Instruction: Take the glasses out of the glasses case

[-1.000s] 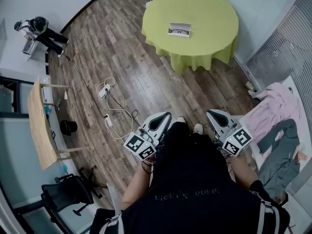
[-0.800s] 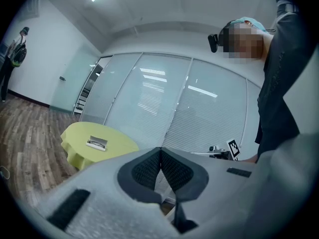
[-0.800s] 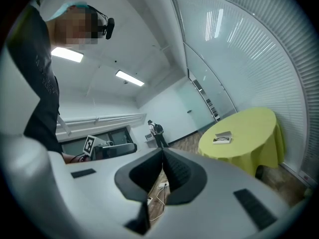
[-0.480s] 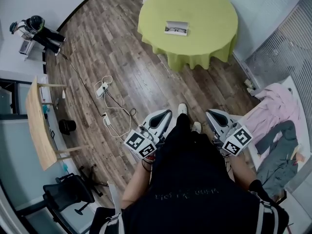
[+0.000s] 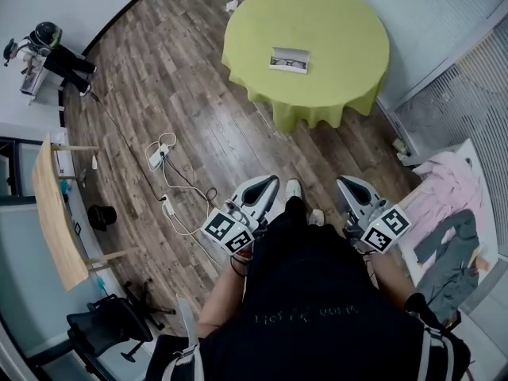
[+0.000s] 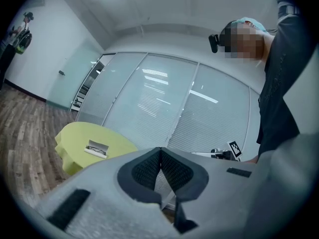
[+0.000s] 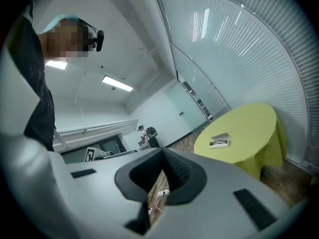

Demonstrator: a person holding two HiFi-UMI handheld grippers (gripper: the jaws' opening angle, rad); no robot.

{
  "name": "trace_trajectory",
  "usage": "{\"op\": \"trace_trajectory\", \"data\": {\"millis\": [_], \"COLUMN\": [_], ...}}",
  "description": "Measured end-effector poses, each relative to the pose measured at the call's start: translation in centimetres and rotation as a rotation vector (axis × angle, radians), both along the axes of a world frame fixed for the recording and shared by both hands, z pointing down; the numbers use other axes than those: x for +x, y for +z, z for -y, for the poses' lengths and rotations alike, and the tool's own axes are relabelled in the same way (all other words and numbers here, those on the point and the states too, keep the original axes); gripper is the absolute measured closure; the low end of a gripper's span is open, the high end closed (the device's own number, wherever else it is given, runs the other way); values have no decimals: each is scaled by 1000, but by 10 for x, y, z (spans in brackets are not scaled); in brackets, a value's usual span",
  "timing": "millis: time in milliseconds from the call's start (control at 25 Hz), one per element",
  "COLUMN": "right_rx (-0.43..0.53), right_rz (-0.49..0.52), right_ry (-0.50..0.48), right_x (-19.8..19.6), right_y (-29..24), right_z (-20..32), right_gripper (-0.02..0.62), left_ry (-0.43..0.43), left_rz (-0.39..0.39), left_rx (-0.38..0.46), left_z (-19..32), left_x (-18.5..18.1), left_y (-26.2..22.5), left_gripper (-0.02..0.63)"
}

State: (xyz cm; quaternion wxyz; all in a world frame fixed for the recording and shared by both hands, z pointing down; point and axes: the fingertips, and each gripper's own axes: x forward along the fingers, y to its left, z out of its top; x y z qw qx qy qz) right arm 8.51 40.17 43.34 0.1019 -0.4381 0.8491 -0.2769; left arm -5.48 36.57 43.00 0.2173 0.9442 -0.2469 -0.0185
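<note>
An open white glasses case [image 5: 289, 59] lies on the round table with a yellow-green cloth [image 5: 333, 22], dark glasses visible inside it. The case also shows small in the left gripper view [image 6: 96, 147] and the right gripper view [image 7: 219, 142]. Both grippers are held close to the person's body, far from the table. My left gripper [image 5: 268, 184] and right gripper [image 5: 342, 184] both have their jaws closed together with nothing between them.
A white power strip with cables [image 5: 161, 152] lies on the wood floor to the left. A wooden desk [image 5: 54, 213] and black office chair [image 5: 107, 321] stand at the left edge. Clothes [image 5: 448, 205] lie on the floor at the right. Glass walls surround the room.
The person has stepped forward, so the table and case sit slightly closer and lower in the head view. Both grippers keep their pose by the body.
</note>
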Motion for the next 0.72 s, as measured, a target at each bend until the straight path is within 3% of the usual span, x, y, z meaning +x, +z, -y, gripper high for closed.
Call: {"op": "trace_trajectory", "data": {"millis": [360,720], "right_rx": [0,-8], "right_rz": [-40,-44], "right_ry": [32,101], "right_x": [-23,-20], "right_y": [-11,-12], "right_z": [68,90], "right_gripper": [568,568], "left_ry": [33,81], "left_rz": [-39,-47], "left_rx": [3,8], "left_z": [73,98], "left_x": [-23,-26], "left_y": [-1,-2], "left_gripper": [594,594]}}
